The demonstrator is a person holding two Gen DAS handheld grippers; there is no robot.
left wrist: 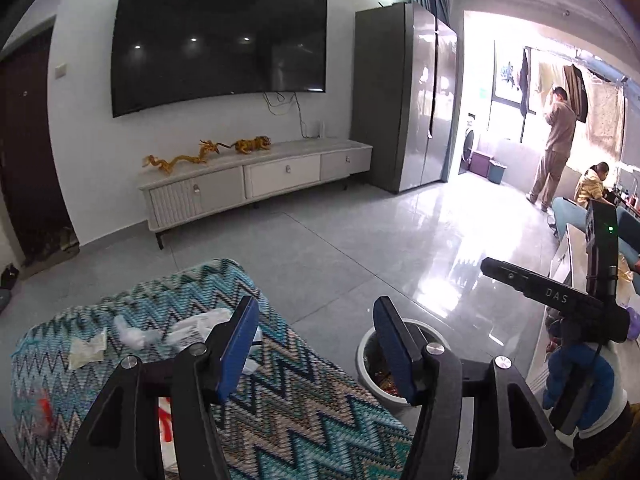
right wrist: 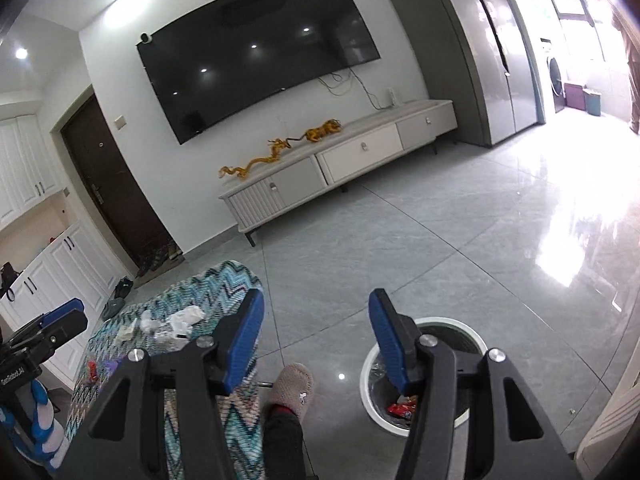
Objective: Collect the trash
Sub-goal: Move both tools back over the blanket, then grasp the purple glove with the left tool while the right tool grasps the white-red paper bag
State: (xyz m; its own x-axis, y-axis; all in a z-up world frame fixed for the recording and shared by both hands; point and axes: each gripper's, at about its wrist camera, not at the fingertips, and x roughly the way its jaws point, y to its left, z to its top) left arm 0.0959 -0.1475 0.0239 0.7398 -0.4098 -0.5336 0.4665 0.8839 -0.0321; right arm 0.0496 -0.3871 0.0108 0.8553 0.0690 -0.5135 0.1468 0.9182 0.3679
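Crumpled white tissues [left wrist: 132,334] [right wrist: 188,316] and a yellowish wrapper [left wrist: 86,350] lie on a table under a zigzag cloth [left wrist: 304,400] [right wrist: 228,280]. Small red scraps [left wrist: 44,412] sit nearer its front. A white round bin [right wrist: 472,332] [left wrist: 362,354] stands on the floor right of the table, with red wrappers [right wrist: 402,408] inside. My left gripper [left wrist: 316,344] hangs open above the table's right edge, nothing between its blue pads. My right gripper [right wrist: 316,340] is open and empty too, raised between table and bin.
A slippered foot [right wrist: 294,384] rests on the floor between table and bin. Across the grey tiled floor [right wrist: 440,240] stand a TV cabinet [left wrist: 256,176] and a tall grey cupboard [left wrist: 404,96]. Two people [left wrist: 556,140] are far right by the bright window.
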